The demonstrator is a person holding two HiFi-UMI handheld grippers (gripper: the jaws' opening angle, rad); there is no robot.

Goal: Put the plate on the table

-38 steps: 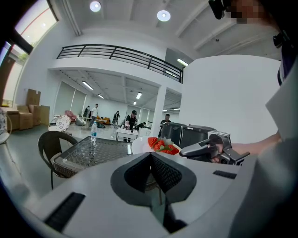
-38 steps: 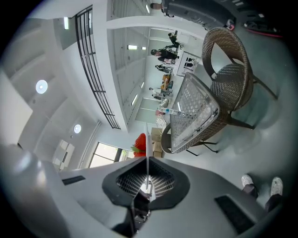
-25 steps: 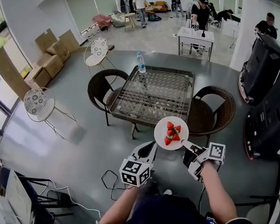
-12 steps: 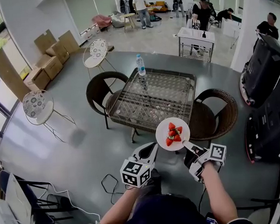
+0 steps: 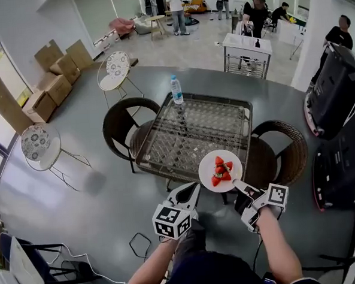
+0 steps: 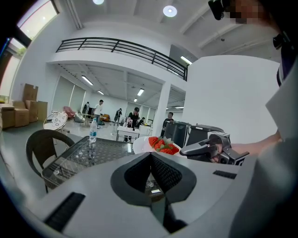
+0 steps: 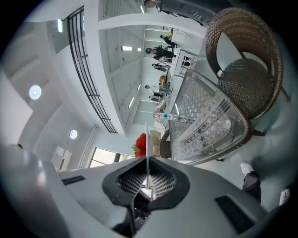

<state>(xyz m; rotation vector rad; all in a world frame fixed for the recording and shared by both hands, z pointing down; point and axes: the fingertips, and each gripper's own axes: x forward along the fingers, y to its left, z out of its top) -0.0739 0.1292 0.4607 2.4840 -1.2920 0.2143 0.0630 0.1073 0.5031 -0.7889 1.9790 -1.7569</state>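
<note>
A white plate [image 5: 209,166] with several strawberries [image 5: 220,169] hangs level in the air, just short of the near edge of the glass-topped wicker table [image 5: 195,131]. My right gripper [image 5: 235,184] is shut on the plate's near rim. In the right gripper view the plate [image 7: 147,135] shows edge-on between the pads, strawberries [image 7: 141,144] to its left. My left gripper [image 5: 194,187] is beside the plate on the left, shut and empty. The left gripper view shows its tips [image 6: 150,154] together, the plate [image 6: 142,144] and the right gripper [image 6: 205,149] beyond.
A water bottle [image 5: 176,89] stands on the table's far left corner. Wicker chairs flank the table at left [image 5: 123,119] and right [image 5: 283,150]. Black machines [image 5: 338,116] stand at the right. White metal chairs [image 5: 114,70], cardboard boxes [image 5: 54,80] and people lie farther off. A cable [image 5: 139,246] loops on the floor.
I have stepped closer to the table, and its near edge now lies just under the plate. Both grippers keep their hold and spacing.
</note>
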